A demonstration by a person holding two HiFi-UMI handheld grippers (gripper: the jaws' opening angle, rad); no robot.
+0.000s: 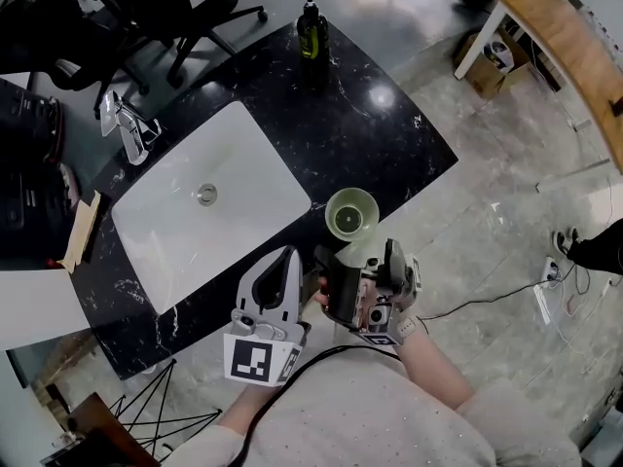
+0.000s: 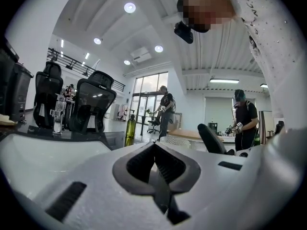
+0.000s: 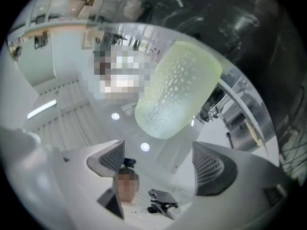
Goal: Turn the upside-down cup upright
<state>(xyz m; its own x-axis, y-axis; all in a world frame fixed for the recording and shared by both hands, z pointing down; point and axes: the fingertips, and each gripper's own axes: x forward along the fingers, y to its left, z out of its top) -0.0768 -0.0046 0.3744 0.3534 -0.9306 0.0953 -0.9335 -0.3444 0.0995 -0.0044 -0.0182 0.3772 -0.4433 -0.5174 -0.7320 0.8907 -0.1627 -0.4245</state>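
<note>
the cup (image 1: pixel 350 214) looks to stand mouth-up at the black tabletop's (image 1: pixel 370 134) edge, beside the sink (image 1: pixel 234 163), so the turning seems done. the right claw (image 1: pixel 362 261) gapes empty just short of it; the left claw (image 1: pixel 285 259) is clenched on nothing.

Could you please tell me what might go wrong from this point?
The pale green cup stands mouth-up close to the black counter's edge; a nudge could send it to the floor. The right gripper, fingers open, is right next to it, so pulling away carelessly might clip and topple it.
</note>
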